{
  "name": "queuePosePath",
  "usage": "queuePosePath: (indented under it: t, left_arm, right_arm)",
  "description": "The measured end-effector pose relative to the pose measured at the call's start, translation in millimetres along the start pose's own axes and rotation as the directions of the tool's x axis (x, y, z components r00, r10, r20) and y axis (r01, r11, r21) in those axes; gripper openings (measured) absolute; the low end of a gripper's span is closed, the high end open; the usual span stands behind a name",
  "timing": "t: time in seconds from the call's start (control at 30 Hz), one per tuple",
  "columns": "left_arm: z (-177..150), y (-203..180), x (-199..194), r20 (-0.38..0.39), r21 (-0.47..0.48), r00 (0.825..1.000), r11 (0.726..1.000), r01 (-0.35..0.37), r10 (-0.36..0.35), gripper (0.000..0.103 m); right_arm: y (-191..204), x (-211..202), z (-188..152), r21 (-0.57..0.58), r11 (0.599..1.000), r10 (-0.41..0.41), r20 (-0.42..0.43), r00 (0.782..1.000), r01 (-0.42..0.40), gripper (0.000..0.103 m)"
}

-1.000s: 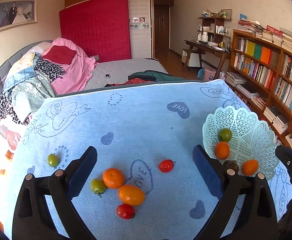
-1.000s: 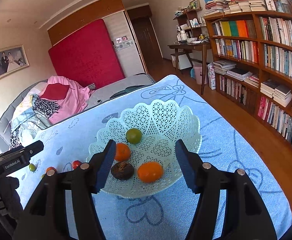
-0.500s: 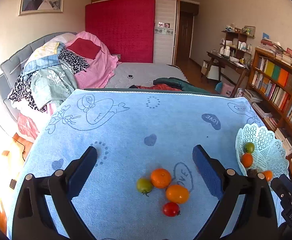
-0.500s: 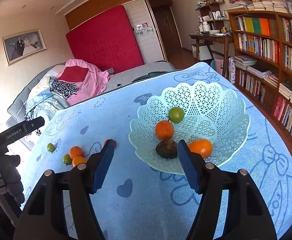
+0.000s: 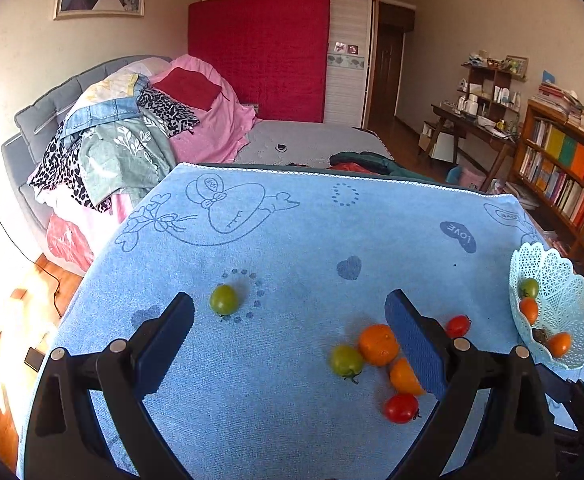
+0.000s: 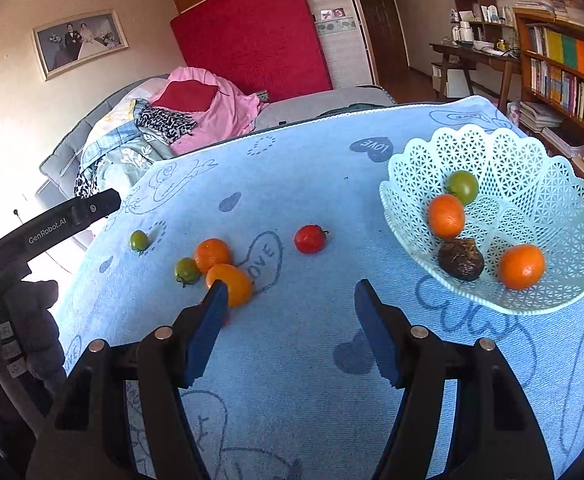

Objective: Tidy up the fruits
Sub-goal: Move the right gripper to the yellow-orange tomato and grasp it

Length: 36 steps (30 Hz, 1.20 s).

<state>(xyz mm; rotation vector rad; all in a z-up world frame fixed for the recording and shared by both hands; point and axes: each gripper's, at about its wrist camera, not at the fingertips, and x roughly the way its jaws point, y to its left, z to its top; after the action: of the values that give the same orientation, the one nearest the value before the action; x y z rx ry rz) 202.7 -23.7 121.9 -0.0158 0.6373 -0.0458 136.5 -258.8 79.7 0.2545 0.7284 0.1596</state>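
Loose fruit lies on the blue towel (image 5: 292,240): a lone green tomato (image 5: 223,299), then a cluster of a green tomato (image 5: 346,360), an orange (image 5: 377,345), a yellow-orange fruit (image 5: 403,376) and two red tomatoes (image 5: 401,408) (image 5: 457,326). The pale lattice basket (image 6: 532,168) holds a green tomato (image 6: 463,186), two oranges (image 6: 446,216) (image 6: 521,266) and a dark brown fruit (image 6: 461,259). My left gripper (image 5: 288,336) is open above the towel, the lone green tomato just beyond its left finger. My right gripper (image 6: 292,320) is open and empty, its left fingertip over the yellow-orange fruit (image 6: 230,283).
The towel-covered table ends in a far edge (image 5: 332,174) with a bed and piled clothes (image 5: 132,132) behind. Bookshelves (image 5: 564,176) stand to the right. The other hand-held gripper's body (image 6: 48,228) and a gloved hand sit at the left of the right wrist view.
Both grippers have swung left across the table. The basket slid to the right in both views, and the loose fruit cluster came toward my right gripper. Both stayed open.
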Motion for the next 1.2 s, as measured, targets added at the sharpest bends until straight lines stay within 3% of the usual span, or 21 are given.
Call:
queuePosePath:
  t: [0.33, 0.73, 1.07, 1.2]
  left_arm:
    - [-12, 15, 12, -0.001, 0.002, 0.998, 0.998, -0.055, 0.055, 0.095]
    - [-17, 31, 25, -0.037, -0.05, 0.997, 0.996, -0.069, 0.067, 0.095]
    - [-20, 29, 33, -0.056, -0.044, 0.996, 0.996, -0.072, 0.069, 0.095]
    - [-23, 27, 37, -0.069, -0.036, 0.996, 0.997, -0.066, 0.063, 0.095]
  right_arm:
    - [27, 41, 3, -0.04, 0.999, 0.023, -0.077, 0.997, -0.026, 0.067]
    - [48, 79, 6, -0.08, 0.996, 0.027, -0.121, 0.992, -0.037, 0.065]
    - [48, 104, 7, -0.076, 0.996, 0.024, -0.163, 0.986, -0.037, 0.043]
    - [45, 102, 7, -0.073, 0.996, 0.029, -0.157, 0.987, -0.041, 0.043]
